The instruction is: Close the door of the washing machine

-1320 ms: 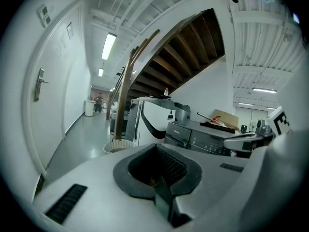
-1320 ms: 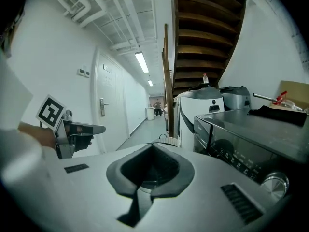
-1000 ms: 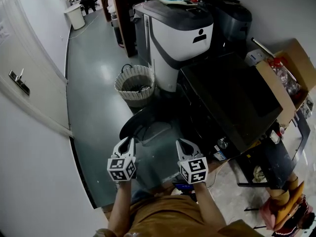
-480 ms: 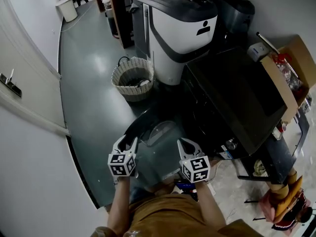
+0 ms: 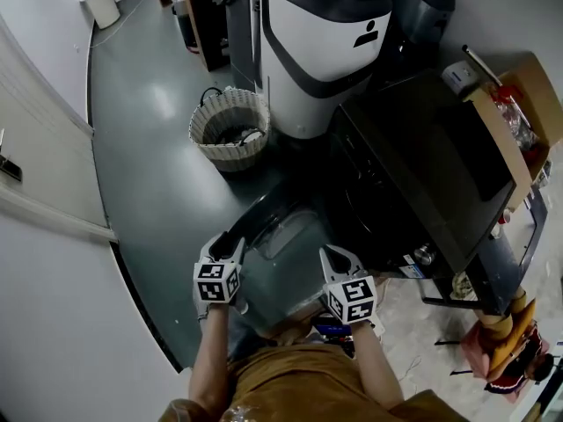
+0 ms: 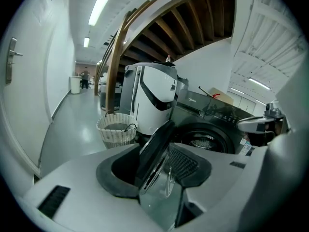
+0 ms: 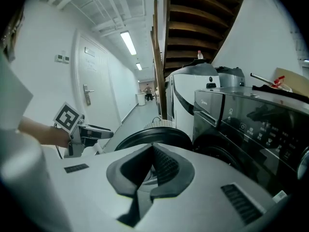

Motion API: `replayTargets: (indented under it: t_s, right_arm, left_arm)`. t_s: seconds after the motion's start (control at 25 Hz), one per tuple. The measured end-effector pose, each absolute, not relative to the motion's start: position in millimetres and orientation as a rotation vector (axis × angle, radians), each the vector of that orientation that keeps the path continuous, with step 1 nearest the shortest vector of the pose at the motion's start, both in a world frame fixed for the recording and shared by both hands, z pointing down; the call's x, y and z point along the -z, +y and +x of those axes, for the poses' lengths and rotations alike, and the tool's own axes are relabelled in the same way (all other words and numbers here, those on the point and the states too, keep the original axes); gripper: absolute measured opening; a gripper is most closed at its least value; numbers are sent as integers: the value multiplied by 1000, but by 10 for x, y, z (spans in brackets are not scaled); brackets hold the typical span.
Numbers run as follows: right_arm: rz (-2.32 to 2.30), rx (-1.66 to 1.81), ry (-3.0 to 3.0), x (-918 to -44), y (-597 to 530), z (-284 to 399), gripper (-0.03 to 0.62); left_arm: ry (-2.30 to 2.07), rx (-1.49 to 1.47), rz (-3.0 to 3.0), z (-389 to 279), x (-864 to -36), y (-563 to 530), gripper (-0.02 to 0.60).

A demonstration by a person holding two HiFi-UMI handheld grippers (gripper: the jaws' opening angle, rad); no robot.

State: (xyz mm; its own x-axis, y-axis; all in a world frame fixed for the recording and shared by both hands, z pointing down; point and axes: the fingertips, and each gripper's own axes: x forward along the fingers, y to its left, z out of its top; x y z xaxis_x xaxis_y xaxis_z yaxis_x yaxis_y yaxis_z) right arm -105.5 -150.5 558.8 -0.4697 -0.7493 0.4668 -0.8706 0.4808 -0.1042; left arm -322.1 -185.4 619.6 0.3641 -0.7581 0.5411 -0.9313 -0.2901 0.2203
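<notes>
The dark front-loading washing machine [image 5: 422, 165] stands at the right, and its round glass door [image 5: 281, 227] is swung out toward me. My left gripper [image 5: 230, 246] is at the door's left edge. Its jaws have just been opening and now stand wide. In the left gripper view the door's rim [image 6: 154, 149] shows edge-on in the gap of the left gripper [image 6: 153, 167], and the pads are not pressing on it. The drum opening [image 6: 200, 139] lies behind. My right gripper [image 5: 334, 255] hovers near the door's right side, shut and empty. The right gripper view shows the right gripper [image 7: 152, 153] with the door [image 7: 154, 135] just beyond it.
A wicker basket [image 5: 230, 128] sits on the floor past the door. A tall white-and-dark appliance [image 5: 321, 42] stands next to the washer. An open cardboard box [image 5: 519, 104] rests on the washer's far right. A white wall [image 5: 44, 262] runs along the left.
Both grippers have sunk and moved in toward the open door. The left jaws went from shut to wide open. The right jaws stayed shut.
</notes>
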Motion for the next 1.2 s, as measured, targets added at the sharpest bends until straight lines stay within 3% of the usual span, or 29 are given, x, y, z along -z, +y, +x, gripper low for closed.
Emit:
replayTargets:
  t_s: [0.8, 1.04, 1.2]
  right_arm:
    - [1376, -498, -2257, -5877, -1524, -1104, 12]
    - [1382, -496, -2261, -5865, -1503, -1059, 12]
    - [1384, -485, -2274, -5806, -1463, -1045, 12]
  left_arm:
    - [-1277, -641, 2132, -3204, -6908, -2259, 196]
    - [-1324, -672, 2096, -3246, -6950, -2265, 135]
    - [-1338, -695, 2091, -3230, -6956, -2233, 133]
